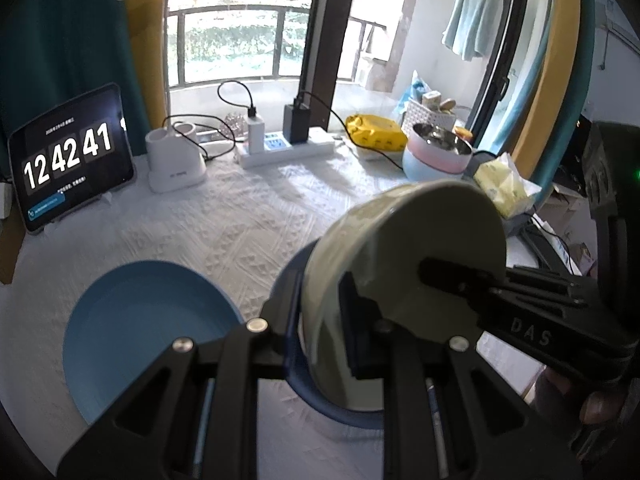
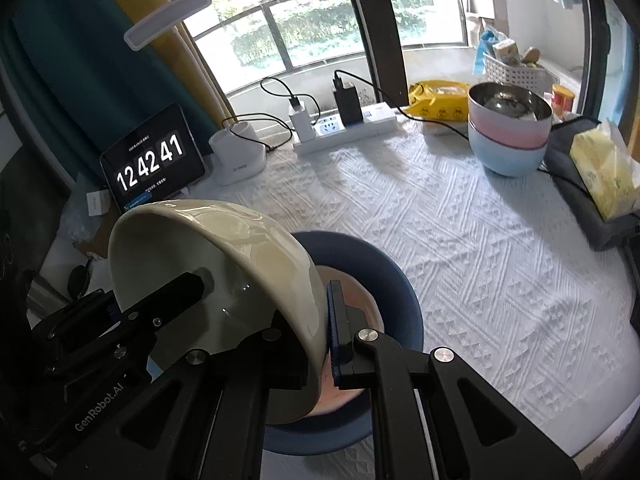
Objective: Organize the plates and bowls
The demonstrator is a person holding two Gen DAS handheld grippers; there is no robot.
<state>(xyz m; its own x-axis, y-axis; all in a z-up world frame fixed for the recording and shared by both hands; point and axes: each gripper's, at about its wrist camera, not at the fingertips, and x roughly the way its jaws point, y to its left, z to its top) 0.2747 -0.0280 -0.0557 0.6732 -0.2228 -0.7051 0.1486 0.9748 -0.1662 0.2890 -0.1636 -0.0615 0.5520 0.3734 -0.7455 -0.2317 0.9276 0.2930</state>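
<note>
The desk [image 2: 500, 264] is covered with a white cloth that has a raised pattern of diamonds and small triangles. A cream bowl [image 2: 208, 264], smooth and glossy like glazed ceramic, is held tilted on its side above a dark blue bowl [image 2: 400, 280]. The dark blue bowl is round and matt, and inside it lies something pink [image 2: 360, 296]; I cannot tell if this is a plate or another bowl. In the left wrist view a light blue plate [image 1: 148, 320], flat and matt, lies on the cloth just beside the dark blue bowl.

At the far right of the desk three bowls are stacked: a pale blue bowl [image 2: 508, 156] at the bottom, a pink bowl [image 2: 508, 128] in it, and a shiny metal bowl [image 2: 508, 100] on top. Behind them stands a white plastic basket [image 2: 516, 72] with small packets in it. A yellow pack of tissues [image 2: 604, 172] lies on a dark case. A tablet [image 2: 152, 160] stands at the left and shows a clock, next to a white lamp base [image 2: 240, 156] and a white power strip [image 2: 344, 128] with chargers plugged in.

The left gripper [image 1: 326, 316] is closed on the rim of the cream bowl, one finger on the outside wall and one inside. The right gripper [image 2: 316, 328] is nearly fully closed and pinches the opposite rim of the same bowl in the same way. Both black grippers hold the bowl together.
</note>
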